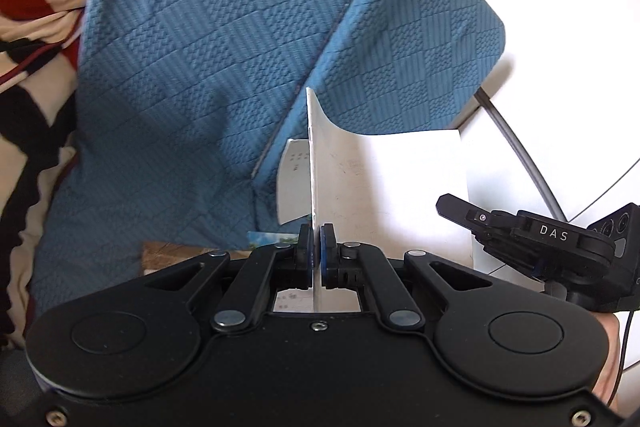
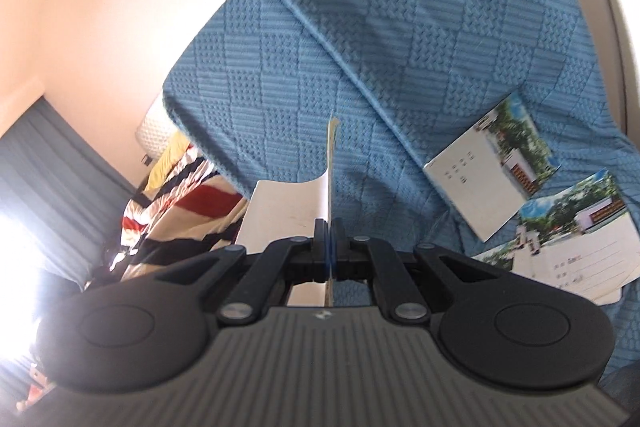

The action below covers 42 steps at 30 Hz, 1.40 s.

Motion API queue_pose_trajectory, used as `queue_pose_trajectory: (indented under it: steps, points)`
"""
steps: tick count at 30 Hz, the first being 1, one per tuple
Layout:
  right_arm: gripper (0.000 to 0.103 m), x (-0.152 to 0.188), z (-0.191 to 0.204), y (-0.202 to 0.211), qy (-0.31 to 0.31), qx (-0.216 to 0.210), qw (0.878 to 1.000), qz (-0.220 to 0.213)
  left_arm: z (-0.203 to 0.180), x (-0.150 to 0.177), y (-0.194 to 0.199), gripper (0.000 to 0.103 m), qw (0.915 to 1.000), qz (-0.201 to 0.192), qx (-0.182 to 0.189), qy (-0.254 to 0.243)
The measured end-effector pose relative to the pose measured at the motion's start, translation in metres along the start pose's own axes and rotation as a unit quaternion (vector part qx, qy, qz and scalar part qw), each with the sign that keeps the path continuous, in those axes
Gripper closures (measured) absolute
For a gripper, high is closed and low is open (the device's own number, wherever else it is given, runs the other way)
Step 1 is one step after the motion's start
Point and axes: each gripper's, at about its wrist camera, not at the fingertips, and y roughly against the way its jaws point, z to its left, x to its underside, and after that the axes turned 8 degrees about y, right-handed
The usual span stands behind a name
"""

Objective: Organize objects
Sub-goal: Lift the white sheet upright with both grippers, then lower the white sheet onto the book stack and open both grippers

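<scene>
Left gripper (image 1: 316, 247): its jaws are pressing together on a thin white booklet (image 1: 384, 187), low in the middle of the left wrist picture.

White booklet: it is standing on its edge between the jaws. Its wide white cover is bending off to the right, and a page with small dark print (image 1: 292, 179) is peeking out on the left.

Right gripper (image 2: 330, 247): its jaws are pinching tight on a thin booklet edge (image 2: 331, 163), low in the middle of the right wrist picture. A white page is curling away to the left of the edge. I cannot tell if this is the same booklet that the left gripper is holding.

Right gripper in the left wrist picture: it is showing as a black tool (image 1: 552, 243) at the lower right, with the letters DAS on it.

Picture booklets: one with trees and a building (image 2: 496, 163) is lying on the blue cushion (image 2: 400, 47) at the right of the right wrist picture. Another one (image 2: 576, 235) is lying just below it, with lines and small print on its white part.

Blue cushions: two are filling the top of both pictures, one leaning against the other.

Striped blanket (image 1: 36, 39): it is lying at the left edge of the left wrist picture, in red, white and black.
</scene>
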Motion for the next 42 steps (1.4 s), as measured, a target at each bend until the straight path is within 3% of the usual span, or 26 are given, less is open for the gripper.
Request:
queue_pose_trajectory:
  steps: [8,18,42]
  points:
    - [0.099,0.03,0.025,-0.028,0.014,-0.015,0.999,0.04,0.042,0.023,0.023,0.101,0.9995,-0.012,-0.013,0.026]
    - [0.099,0.062,0.036,-0.049,0.024,-0.017,0.997,0.068,0.091,0.049,0.023,0.101,0.9971,-0.009,-0.031,0.069]
    - [0.099,0.144,-0.044,-0.128,-0.005,0.009,0.989,0.145,0.186,0.125,-0.084,0.101,0.9842,0.06,-0.077,0.147]
